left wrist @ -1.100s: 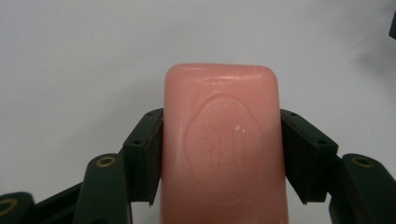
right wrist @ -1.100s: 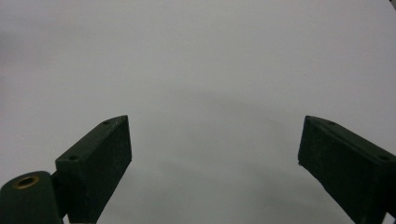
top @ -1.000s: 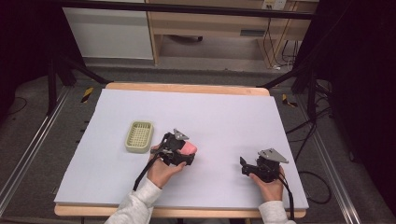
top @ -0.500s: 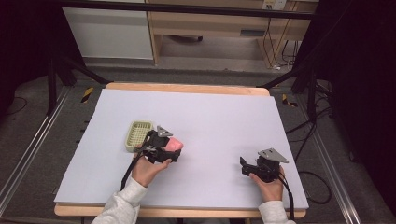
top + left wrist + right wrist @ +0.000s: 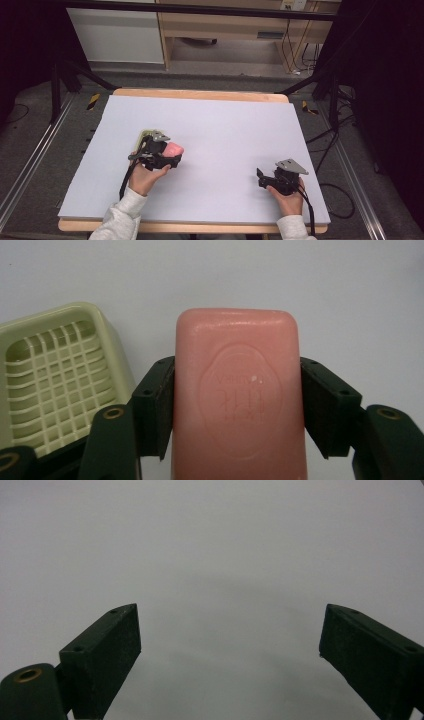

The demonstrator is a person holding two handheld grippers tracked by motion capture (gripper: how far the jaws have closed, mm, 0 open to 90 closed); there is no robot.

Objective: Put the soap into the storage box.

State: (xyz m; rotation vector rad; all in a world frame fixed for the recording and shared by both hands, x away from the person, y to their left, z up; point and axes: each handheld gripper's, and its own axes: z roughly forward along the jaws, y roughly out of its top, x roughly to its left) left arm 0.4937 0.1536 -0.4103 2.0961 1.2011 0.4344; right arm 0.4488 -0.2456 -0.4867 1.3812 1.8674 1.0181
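Left gripper (image 5: 170,157) clenched on pink soap bar (image 5: 237,390), jaws pressing both long sides; embossed face up. Soap held over worktop (image 5: 225,125) left half, just beside pale green slatted soap dish (image 5: 55,375). Right gripper (image 5: 261,177) spread wide, nothing between jaws, near worktop front right corner.

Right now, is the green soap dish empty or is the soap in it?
Empty. The soap dish shows only its bare grid, while the left gripper holds the pink soap beside it.
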